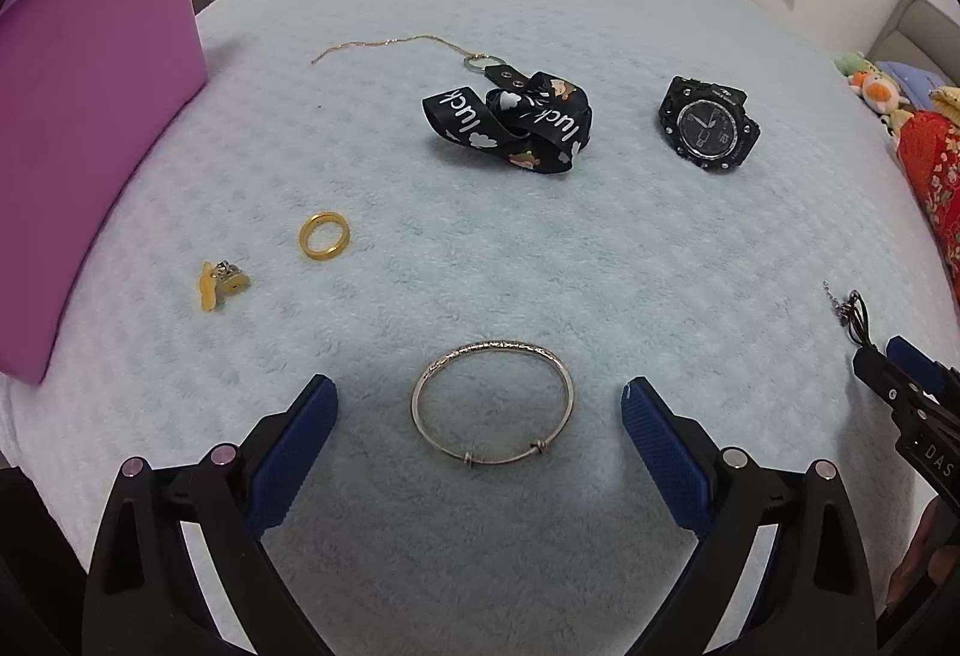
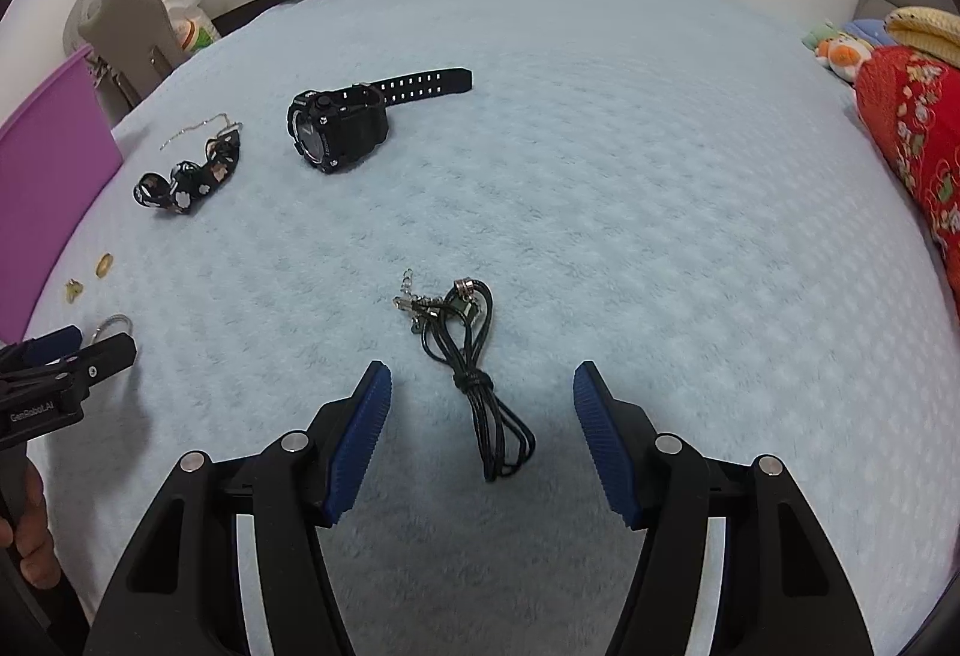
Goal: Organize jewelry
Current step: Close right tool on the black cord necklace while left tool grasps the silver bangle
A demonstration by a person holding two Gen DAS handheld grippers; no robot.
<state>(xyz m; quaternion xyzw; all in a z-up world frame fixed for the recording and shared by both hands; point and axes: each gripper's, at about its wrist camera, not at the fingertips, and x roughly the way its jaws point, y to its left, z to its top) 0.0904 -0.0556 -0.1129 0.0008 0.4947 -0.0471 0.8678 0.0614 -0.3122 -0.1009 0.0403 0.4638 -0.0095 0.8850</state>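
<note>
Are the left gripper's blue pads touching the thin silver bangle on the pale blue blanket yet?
Apart. The left wrist view shows the left gripper open, with bare blanket between each pad and the silver bangle.

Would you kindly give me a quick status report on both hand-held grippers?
Left hand-held gripper open, silver bangle between fingers, untouched. Right hand-held gripper open over black cord necklace. Nothing in the way.

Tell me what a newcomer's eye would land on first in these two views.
Probably the silver bangle, lying flat on the pale blue blanket between the open fingers of the left gripper, and the coiled black cord necklace framed likewise by the open right gripper. Farther back, the chunky black watch and the black printed lanyard stand out, with a purple bin at the left edge.
</note>
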